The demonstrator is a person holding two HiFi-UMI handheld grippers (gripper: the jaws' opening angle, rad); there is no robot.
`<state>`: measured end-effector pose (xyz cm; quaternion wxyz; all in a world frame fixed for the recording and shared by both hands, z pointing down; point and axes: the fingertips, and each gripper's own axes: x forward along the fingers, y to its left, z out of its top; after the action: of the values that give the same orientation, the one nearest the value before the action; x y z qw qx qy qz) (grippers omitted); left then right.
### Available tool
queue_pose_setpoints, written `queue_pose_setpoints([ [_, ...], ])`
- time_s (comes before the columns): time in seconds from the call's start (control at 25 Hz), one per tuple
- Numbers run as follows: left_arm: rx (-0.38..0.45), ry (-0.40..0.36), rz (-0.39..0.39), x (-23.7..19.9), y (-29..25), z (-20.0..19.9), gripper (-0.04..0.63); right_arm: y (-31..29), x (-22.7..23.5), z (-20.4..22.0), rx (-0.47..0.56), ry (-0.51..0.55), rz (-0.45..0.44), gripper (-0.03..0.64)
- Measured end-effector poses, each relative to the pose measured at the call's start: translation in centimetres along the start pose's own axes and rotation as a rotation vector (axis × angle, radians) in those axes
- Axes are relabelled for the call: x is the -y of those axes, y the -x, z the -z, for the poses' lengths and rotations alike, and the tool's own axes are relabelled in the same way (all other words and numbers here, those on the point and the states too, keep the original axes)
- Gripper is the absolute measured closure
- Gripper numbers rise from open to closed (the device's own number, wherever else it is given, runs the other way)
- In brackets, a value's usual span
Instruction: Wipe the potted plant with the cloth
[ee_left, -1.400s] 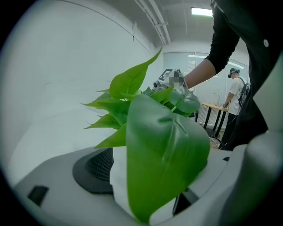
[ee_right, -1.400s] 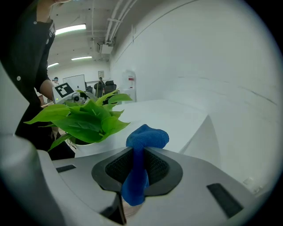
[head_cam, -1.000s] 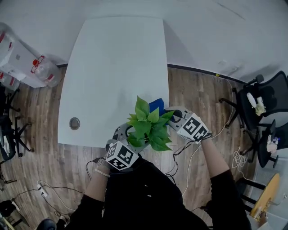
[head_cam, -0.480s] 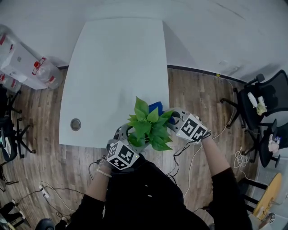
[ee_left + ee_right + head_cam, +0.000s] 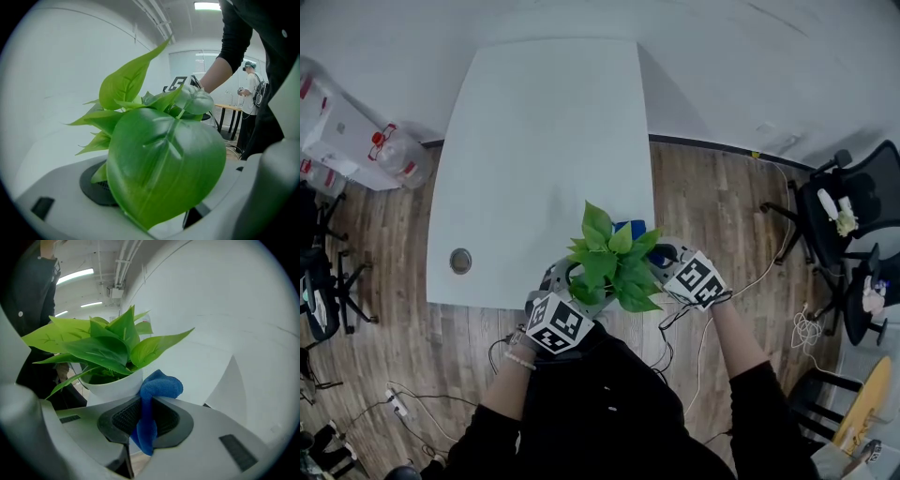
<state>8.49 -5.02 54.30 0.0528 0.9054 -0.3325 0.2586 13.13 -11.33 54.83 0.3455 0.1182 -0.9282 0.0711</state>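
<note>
A potted plant [image 5: 612, 267] with broad green leaves stands near the front edge of the white table [image 5: 534, 141]. My right gripper [image 5: 664, 253] is at its right side, shut on a blue cloth [image 5: 159, 386]. The cloth's folded top touches the white pot [image 5: 115, 383] just under the leaves. In the head view only a corner of the cloth [image 5: 631, 227] shows behind the foliage. My left gripper [image 5: 565, 281] sits at the pot's left front. One large leaf [image 5: 164, 164] fills the space between its jaws, which stand apart, and hides what lies between them.
A round cable hole [image 5: 460, 261] is in the table's front left corner. Office chairs [image 5: 853, 206] stand at the right, and water bottles [image 5: 389, 150] at the left. Cables [image 5: 394, 398] lie on the wooden floor. Another person [image 5: 251, 93] stands in the background.
My right gripper has slid a little left and toward me along the pot, so less of the cloth shows past the leaves. The left gripper and the plant have stayed put.
</note>
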Motion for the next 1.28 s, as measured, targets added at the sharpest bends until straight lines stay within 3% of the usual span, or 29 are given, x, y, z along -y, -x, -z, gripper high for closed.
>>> queue_pose_setpoints([
  [0.24,-0.005,0.002,-0.001,0.0,-0.1,0.0,0.201,0.5,-0.2,0.5,0.072,-0.141,0.083,0.522],
  [0.72,-0.015,-0.008,0.007,-0.1,0.0,0.0,0.201,2.9,-2.8,0.5,0.167,-0.221,0.227,0.522],
  [1.28,-0.01,-0.015,0.029,0.0,-0.2,-0.2,0.202,3.3,-7.2,1.7,0.13,-0.283,0.385,0.523],
])
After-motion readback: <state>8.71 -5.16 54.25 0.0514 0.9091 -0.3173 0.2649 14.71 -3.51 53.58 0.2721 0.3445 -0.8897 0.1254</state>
